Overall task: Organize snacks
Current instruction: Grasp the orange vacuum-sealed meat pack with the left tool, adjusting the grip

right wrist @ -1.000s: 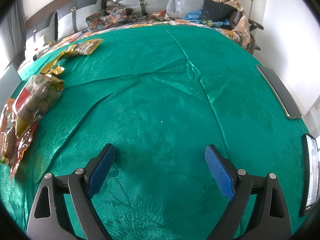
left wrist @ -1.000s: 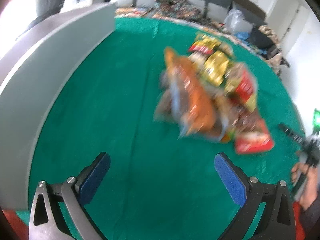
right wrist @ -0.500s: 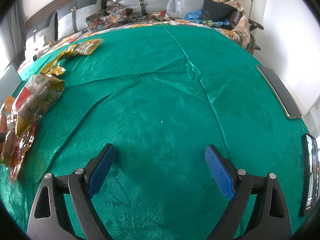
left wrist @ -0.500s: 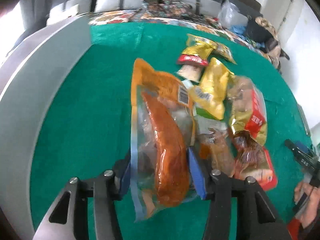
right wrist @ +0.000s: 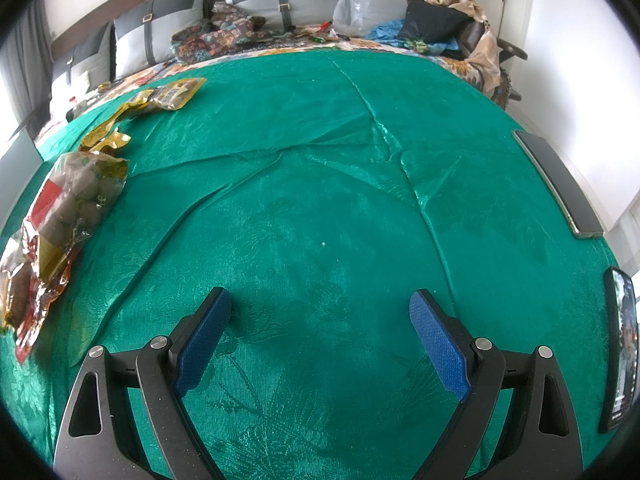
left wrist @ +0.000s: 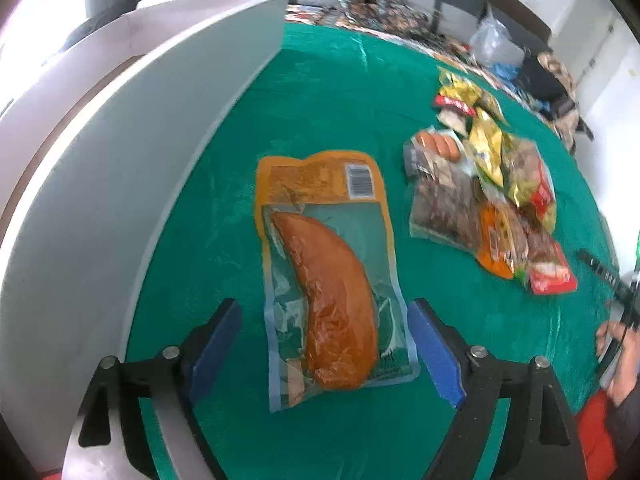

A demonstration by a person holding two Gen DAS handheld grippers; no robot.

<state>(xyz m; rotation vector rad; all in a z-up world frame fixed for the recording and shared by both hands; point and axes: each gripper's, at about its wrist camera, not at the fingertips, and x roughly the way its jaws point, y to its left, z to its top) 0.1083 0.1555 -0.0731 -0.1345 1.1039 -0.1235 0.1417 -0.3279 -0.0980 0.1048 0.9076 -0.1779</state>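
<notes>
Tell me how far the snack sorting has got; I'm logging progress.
Barely started. One orange packet lies alone on the green cloth, apart from the heap, beside the white box. The left tool is open around it; the right tool is open over bare cloth. The snack pile remains unsorted.

In the snack pile (left wrist: 486,196) the packets overlap, so the lower ones are partly hidden, and their printed labels are too small to read. The white box (left wrist: 132,184) is cut off at the left edge. In the right wrist view, the packets (right wrist: 60,216) run out of the left edge, and the phone (right wrist: 622,360) is cut by the right edge.
</notes>
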